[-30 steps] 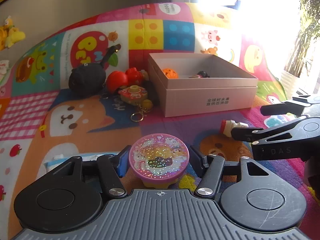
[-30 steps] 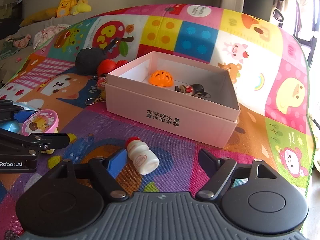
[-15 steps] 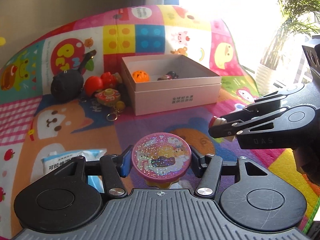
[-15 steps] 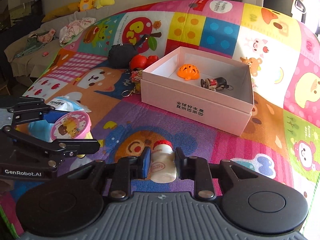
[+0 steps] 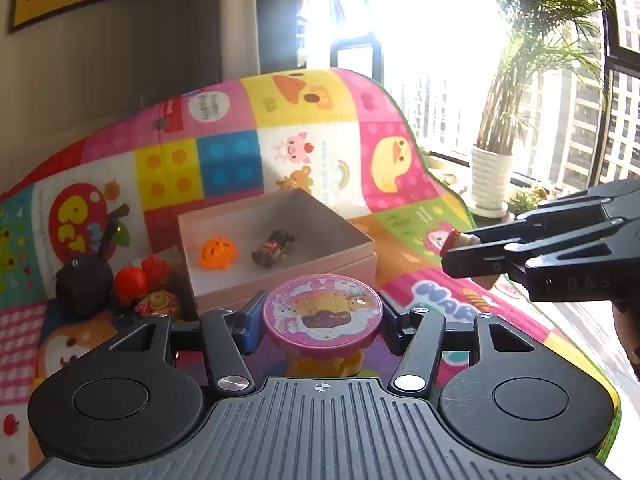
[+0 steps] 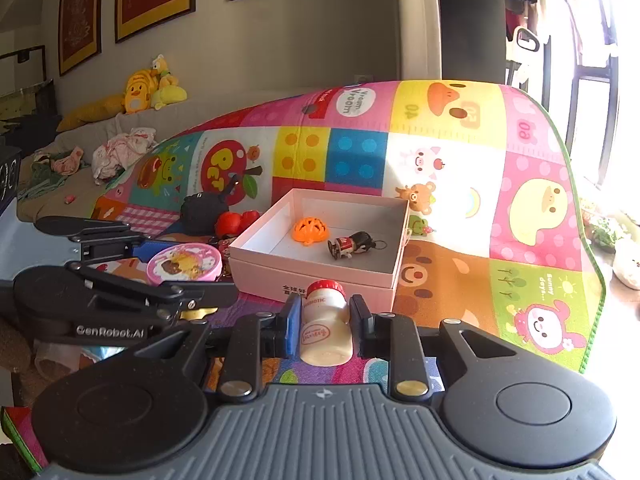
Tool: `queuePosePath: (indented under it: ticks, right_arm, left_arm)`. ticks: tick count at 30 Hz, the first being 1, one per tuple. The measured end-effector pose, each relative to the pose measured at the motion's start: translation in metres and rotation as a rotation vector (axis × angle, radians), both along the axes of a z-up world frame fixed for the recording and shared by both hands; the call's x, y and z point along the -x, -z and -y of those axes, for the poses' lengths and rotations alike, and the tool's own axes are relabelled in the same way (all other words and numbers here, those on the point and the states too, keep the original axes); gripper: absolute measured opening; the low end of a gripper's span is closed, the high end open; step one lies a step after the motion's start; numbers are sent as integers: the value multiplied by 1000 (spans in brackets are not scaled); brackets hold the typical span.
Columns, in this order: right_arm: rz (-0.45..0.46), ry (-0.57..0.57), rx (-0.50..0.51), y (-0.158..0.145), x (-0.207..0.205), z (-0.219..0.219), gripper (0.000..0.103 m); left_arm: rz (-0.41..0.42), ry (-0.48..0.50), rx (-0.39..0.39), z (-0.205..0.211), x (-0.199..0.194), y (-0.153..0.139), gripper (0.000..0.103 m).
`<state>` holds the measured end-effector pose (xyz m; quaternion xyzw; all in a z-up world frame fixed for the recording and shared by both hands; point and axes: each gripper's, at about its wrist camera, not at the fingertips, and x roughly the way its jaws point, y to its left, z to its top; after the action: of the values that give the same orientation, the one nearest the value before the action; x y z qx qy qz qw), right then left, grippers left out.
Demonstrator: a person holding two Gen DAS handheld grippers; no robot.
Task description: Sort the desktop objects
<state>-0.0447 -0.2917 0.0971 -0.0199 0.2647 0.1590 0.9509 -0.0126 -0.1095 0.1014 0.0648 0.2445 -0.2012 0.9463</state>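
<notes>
Both your grippers are loaded, held just short of the pink box.

Your left gripper (image 5: 322, 322) is clamped on the round pink tin (image 5: 322, 317), glittery cartoon lid facing up, right in front of the box (image 5: 280, 276)'s near wall. Your right gripper (image 6: 325, 320) squeezes the small white bottle (image 6: 325, 322) with its red cap pointing toward the box. Only the right view shows that bottle whole; from the left it's just a red tip poking past black fingers. Inside the box lie the orange ball (image 6: 310, 231) and a dark little figure (image 6: 352, 245). Left of the box, the left view catches a black pouch (image 5: 83, 290) and red toys (image 5: 138, 280) on the mat (image 5: 312, 148).
</notes>
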Motion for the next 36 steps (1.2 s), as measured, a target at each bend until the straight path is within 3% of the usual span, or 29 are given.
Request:
queuePosePath:
  ticks: [5,7,9,12,17,21,23,26,29,32,36]
  right_arm:
    - [-49,24,-18,16,-18,3,25]
    - [-64,31,-11,23,-23,1,25]
    - [-72,32,-8,28,-25,2,25]
    - [-85,34,-19,33,-29,5,25]
    - [-91,26,-37,31,-44,-1,25]
    - [-60,39,-19,19,-78,-16,25]
    - [-33,62,4,13,-99,-25,25]
    - [-27,100,23,8,-134,-35,27]
    - [-37,134,9,5,-150,-37,37]
    - [-61,121,-25,7,-145,-40,42]
    - [-60,54,63,17,-130,-70,42]
  left_arm:
    - [106,-84,68,9,-67,-19,63]
    - [110,-95,81,12,-90,-24,81]
    - [111,-122,84,9,-97,-24,84]
    - [66,-147,94,-6,-84,-16,95]
    - [-65,-130,46,-22,-38,22,96]
    - [-188,-66,82,-27,-3,49,99]
    - [-212,-49,97,-27,9,56,100]
    - [-207,-40,98,-31,22,58,100]
    - [-153,-84,97,-45,29,49,100]
    - [-91,-153,92,-67,33,40,102]
    - [-35,-280,72,-98,37,37,102]
